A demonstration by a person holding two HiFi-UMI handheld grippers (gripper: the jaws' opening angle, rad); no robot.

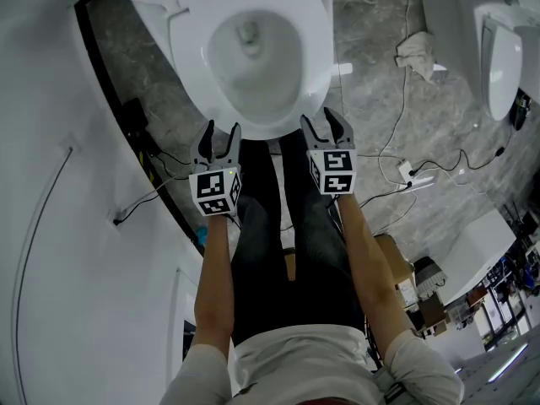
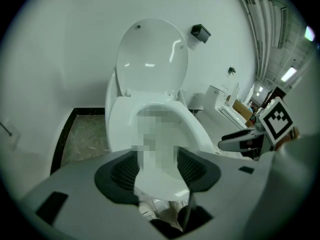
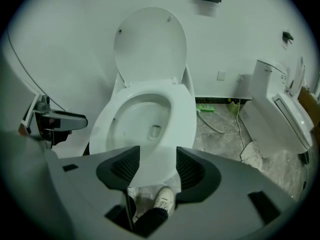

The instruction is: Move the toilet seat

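A white toilet stands against the wall with its seat (image 1: 316, 57) lying down on the bowl and its lid (image 3: 150, 44) raised upright. Both grippers hover just in front of the bowl's front rim. My left gripper (image 1: 222, 129) is open, and in its own view the seat's front edge (image 2: 197, 129) shows between the pads without contact. My right gripper (image 1: 319, 118) is open too, beside it on the right; the seat's front (image 3: 182, 119) lies in the gap between its jaws (image 3: 157, 166), untouched. Nothing is held.
A second toilet (image 1: 498, 53) stands at the right. Cables and a power strip (image 1: 405, 171) trail over the grey marble floor, with a crumpled cloth (image 1: 418, 53) nearby. A white wall closes the left side. Cardboard boxes (image 1: 396, 268) sit behind my right leg.
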